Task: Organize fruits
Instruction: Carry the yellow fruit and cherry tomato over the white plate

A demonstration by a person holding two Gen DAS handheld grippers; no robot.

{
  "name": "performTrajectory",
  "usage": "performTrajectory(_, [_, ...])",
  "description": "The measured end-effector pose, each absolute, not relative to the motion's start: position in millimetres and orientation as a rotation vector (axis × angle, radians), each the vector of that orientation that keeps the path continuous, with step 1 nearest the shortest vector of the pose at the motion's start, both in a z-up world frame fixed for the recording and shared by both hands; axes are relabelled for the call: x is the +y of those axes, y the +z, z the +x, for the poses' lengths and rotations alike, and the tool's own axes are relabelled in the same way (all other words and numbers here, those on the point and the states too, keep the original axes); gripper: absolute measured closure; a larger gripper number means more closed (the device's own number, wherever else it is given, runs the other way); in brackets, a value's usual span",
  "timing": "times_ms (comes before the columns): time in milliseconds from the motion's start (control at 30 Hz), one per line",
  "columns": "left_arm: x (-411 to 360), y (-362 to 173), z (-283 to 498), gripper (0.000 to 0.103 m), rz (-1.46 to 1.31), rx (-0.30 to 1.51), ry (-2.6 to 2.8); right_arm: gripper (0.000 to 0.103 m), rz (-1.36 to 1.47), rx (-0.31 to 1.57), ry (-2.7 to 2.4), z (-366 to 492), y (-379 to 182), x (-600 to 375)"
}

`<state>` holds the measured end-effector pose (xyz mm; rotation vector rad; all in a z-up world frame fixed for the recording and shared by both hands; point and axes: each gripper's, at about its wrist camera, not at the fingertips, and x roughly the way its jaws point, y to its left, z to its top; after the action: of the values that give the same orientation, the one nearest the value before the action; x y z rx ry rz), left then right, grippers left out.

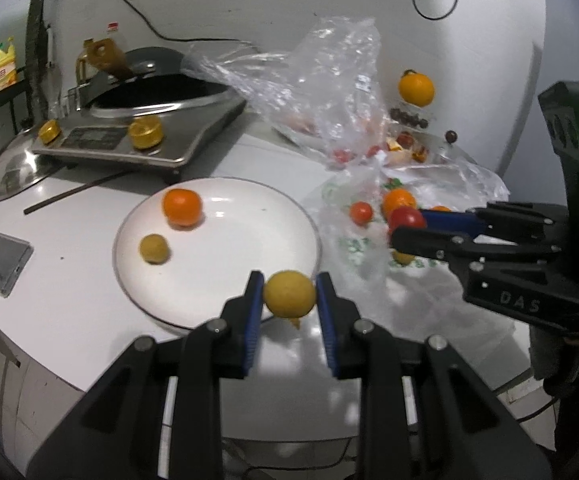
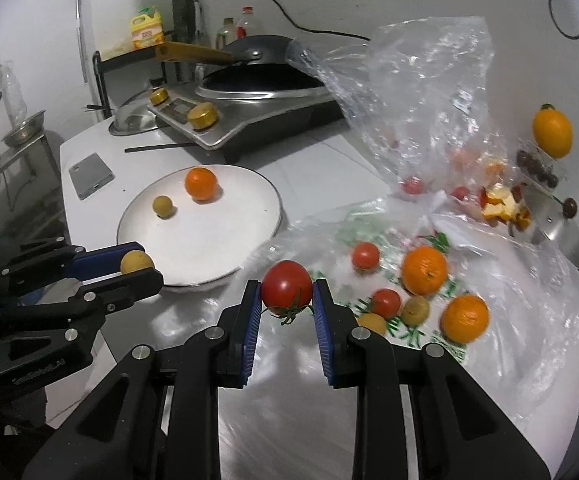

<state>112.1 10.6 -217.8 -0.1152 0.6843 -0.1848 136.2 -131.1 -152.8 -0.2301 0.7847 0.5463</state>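
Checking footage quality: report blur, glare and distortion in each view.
Left wrist view: fisheye bending, dark corners, glare on the white plate, green flare far right, blurred plastic bag. Right wrist view: same bending; oranges on the printed bag smeared; held tomato fairly sharp.

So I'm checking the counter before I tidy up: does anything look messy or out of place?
Yes. Torn orange peel lies loose among crumpled plastic bags at the right. Small tomatoes and oranges are scattered on a bag, not on the plate.
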Motion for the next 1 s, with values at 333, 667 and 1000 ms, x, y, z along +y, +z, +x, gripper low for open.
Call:
performTrajectory(333, [50.4, -223.4, 115.3, 0.076, -0.132, 0.676, -0.125, 0.075, -0.248, 0.79, 0.61, 140.7, -153.8, -88.2])
performTrajectory(667, [82.5, -232.0, 128.0, 0.076, -0.129, 0.685, -0.076, 0.075, -0.263, 0.81, 0.671, 148.1, -162.2, -53.0])
performTrajectory(1000, [86.8, -241.1, 150.3, 0.076, -0.087, 0.7, -0.068, 0.075, -0.254, 0.837, 0.693, 159.8, -173.1, -40.4])
